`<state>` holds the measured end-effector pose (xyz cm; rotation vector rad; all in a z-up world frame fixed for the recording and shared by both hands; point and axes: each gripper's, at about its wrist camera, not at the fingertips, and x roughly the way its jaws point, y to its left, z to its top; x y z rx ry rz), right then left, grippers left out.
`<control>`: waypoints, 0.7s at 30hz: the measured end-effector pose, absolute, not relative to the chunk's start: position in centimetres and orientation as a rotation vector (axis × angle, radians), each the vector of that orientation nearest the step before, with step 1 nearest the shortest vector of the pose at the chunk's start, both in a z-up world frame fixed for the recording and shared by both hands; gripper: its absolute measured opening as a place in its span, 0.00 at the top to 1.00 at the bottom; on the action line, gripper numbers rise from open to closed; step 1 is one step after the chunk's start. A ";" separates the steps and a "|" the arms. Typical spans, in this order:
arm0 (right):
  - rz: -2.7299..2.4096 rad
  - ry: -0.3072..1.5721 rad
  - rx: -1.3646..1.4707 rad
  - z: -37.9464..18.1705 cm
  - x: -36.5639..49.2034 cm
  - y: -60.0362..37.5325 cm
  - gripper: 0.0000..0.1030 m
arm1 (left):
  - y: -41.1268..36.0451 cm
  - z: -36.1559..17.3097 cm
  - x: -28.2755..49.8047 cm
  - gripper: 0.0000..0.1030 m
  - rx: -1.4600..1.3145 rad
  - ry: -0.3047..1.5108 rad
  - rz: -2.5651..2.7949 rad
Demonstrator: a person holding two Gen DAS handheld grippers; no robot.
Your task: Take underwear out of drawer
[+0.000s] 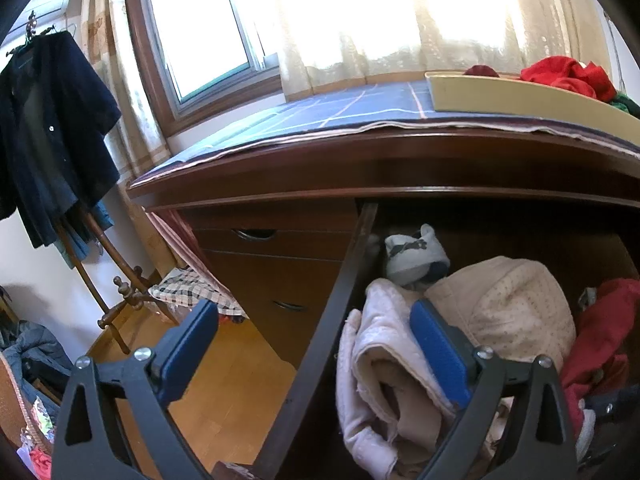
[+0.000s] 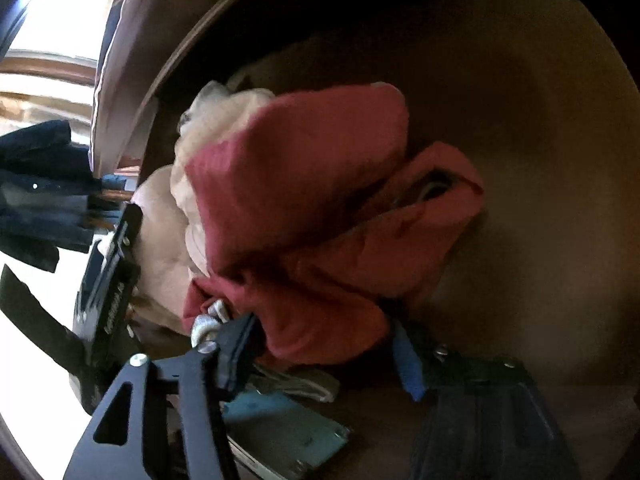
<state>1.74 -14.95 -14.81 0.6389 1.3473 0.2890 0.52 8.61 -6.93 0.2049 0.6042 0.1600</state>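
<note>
Two claws are at work, and we start with the right gripper (image 2: 324, 354), whose jaws stand partly apart with the lower fold of the red underwear (image 2: 304, 208) bunched between them; we cannot tell whether the pads are pressing on it yet. That red piece lies in the open drawer (image 1: 352, 264), heaped against a cream garment (image 2: 208, 136) at its ten o'clock, with a teal flat thing (image 2: 280, 428) under the claw at six o'clock. Our left gripper (image 1: 316, 354) hangs wide open and holds nothing, straddling the drawer's side wall, one finger outside over the wooden floor (image 1: 224, 376), the other resting by a pale folded cloth (image 1: 380, 360). We judge this to be the grasping step: the next move calls for closing firmly on the red fabric alone, then lifting it clear of the dresser's top edge without dragging neighbours along. Outward, the dresser (image 1: 280, 248) carries a blue checked cloth (image 1: 340, 108) and a tray (image 1: 520, 96) of red clothes at one o'clock; a bright curtained window (image 1: 208, 32) sits at twelve, and a dark shirt (image 1: 48, 136) hangs at nine.
</note>
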 end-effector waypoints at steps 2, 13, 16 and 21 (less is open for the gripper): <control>0.302 1.335 0.621 -14.7 2.1 -14.6 0.38 | 8.6 -6.9 0.5 0.04 0.209 0.602 0.162; 0.264 1.133 0.612 -11.6 -1.1 -17.8 0.76 | 8.2 -6.9 0.2 0.04 0.228 0.586 0.160; 0.237 1.046 0.619 -9.8 -2.6 -19.7 0.76 | 8.2 -6.9 0.1 0.04 0.230 0.584 0.163; 0.233 0.934 0.659 -7.4 -4.5 -22.2 0.76 | 8.1 -6.8 0.0 0.04 0.248 0.575 0.171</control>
